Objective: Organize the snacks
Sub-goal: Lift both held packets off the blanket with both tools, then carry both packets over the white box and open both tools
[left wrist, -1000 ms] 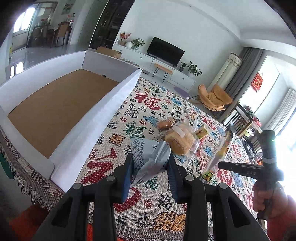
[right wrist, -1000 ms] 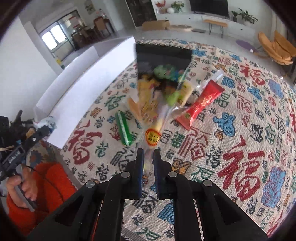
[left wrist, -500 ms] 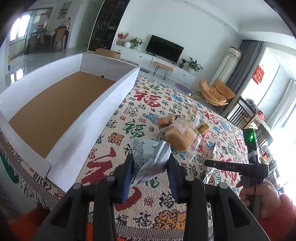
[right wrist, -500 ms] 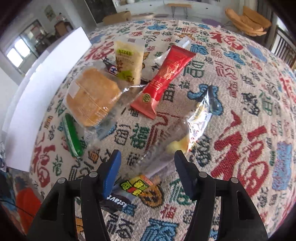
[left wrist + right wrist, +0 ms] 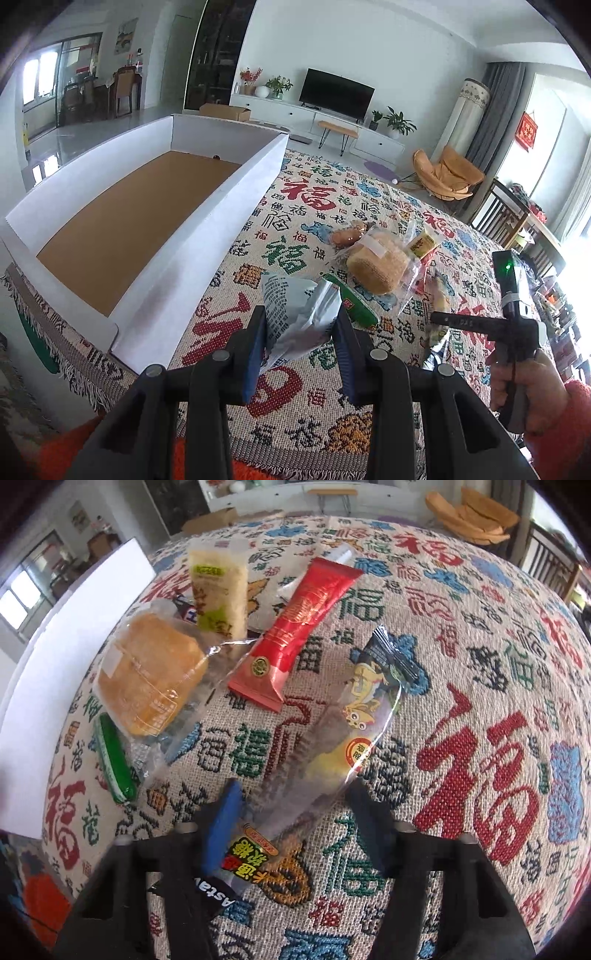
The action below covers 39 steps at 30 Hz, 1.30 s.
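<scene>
My left gripper (image 5: 301, 321) is shut on a crumpled grey-white snack packet (image 5: 295, 302), held above the patterned tablecloth beside the white box (image 5: 207, 236). My right gripper (image 5: 295, 790) points steeply down over a long clear packet with yellow candy (image 5: 354, 723) that lies on the cloth. Its jaws are closing with the packet's lower end between them, and the pads stand apart from it. A wrapped bread bun (image 5: 147, 672), a red packet (image 5: 306, 627), a yellow-green packet (image 5: 218, 587) and a green stick (image 5: 110, 757) lie just beyond.
The box has a brown floor (image 5: 129, 229), nothing in it, and stands at the table's left. The fringed cloth edge (image 5: 66, 354) hangs at the near side. In the left wrist view a hand (image 5: 524, 384) in a red sleeve holds the right gripper.
The right gripper, earlier shut on the long clear packet in the air, sank to the cloth, opened wide and now stands over the lying packet. The left gripper kept its grip and barely moved.
</scene>
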Each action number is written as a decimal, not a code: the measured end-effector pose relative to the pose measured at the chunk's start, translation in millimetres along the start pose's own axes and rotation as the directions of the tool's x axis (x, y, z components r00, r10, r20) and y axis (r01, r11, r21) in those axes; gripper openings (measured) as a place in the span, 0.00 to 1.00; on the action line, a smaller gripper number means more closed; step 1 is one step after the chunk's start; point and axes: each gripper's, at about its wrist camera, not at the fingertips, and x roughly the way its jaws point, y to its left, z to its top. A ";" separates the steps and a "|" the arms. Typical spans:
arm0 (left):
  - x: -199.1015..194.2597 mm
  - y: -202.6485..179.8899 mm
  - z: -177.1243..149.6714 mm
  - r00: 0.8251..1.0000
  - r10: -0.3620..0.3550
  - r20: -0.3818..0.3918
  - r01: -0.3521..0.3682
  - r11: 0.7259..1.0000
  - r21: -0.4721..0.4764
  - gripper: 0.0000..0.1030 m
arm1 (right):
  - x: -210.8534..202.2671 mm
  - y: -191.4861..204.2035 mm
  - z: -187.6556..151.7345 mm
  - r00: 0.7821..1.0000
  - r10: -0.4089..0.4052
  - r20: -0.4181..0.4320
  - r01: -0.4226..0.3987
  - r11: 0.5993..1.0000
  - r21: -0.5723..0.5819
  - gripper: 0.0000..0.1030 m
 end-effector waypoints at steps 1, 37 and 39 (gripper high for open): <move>-0.9 1.7 -0.1 1.000 0.000 0.000 0.000 1.000 -0.004 0.33 | -4.0 -6.2 0.3 0.998 0.056 0.003 -0.056 0.998 0.026 0.13; 53.5 96.7 101.7 0.980 0.198 0.019 -0.197 0.979 -0.056 0.98 | -62.0 153.4 20.5 0.919 0.326 0.221 -0.211 0.882 -0.422 0.62; 67.1 88.8 94.6 0.980 0.199 -0.031 -0.200 0.978 -0.054 0.97 | -51.1 101.1 -1.2 0.937 0.235 0.260 -0.117 0.909 -0.400 0.62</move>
